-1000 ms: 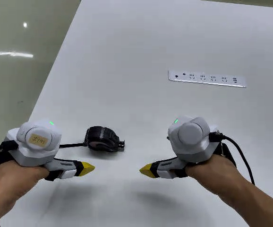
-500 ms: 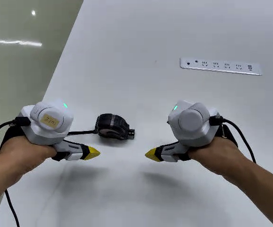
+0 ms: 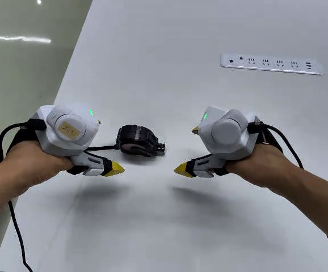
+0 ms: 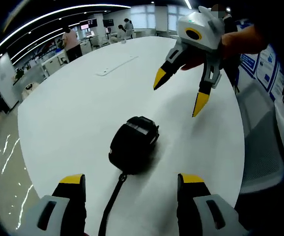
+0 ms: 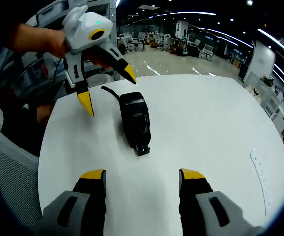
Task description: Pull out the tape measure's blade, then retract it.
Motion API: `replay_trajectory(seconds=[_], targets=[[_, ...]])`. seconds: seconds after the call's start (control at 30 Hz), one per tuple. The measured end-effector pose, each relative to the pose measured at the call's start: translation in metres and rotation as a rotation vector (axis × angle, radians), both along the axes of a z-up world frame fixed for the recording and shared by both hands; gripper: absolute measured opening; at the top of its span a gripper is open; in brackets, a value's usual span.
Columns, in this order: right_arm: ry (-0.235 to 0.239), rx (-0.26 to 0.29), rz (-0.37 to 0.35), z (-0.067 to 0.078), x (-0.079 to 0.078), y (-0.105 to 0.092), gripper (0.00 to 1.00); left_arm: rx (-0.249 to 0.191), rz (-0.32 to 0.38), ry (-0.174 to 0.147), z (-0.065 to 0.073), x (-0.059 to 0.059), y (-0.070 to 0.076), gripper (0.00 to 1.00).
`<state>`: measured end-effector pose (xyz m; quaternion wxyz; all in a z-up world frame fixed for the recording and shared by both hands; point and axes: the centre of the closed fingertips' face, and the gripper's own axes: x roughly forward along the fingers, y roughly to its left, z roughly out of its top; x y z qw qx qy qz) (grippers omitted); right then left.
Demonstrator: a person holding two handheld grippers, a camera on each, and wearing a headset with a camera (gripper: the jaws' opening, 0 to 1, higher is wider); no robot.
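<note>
Right hand-held gripper (image 3: 187,149) nearer tape measure (image 3: 137,140); blade unclear.

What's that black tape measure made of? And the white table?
The tape measure looks like black plastic or rubber: it is dull, with hardly any shine. The table looks like smooth white laminate with a faint sheen, but I can't be sure.

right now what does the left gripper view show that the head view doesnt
Left gripper view brings the room behind: people among desks, plus the right gripper face-on, jaws spread open. Head view brings the left hand and the label on the left gripper. Shared: the black tape measure lying on the white table, blade in, and the power strip.
</note>
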<state>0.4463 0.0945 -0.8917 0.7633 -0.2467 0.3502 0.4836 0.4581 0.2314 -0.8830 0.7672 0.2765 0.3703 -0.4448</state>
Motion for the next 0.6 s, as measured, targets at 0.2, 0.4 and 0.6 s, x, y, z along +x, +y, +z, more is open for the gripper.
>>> replay_trajectory(seconds=[0.2,0.4,0.6], targets=[[-0.005,-0.005,0.048,-0.007,0.004,0.002,0.57,0.017,-0.069,-0.002,-0.002,0.003,-0.01,0.72],[-0.011,-0.002,0.085,-0.012,0.006,0.008,0.53,0.034,-0.122,-0.008,-0.005,0.007,-0.015,0.69],[-0.017,0.008,0.109,-0.013,0.007,0.012,0.48,0.038,-0.155,-0.004,-0.005,0.007,-0.019,0.67]])
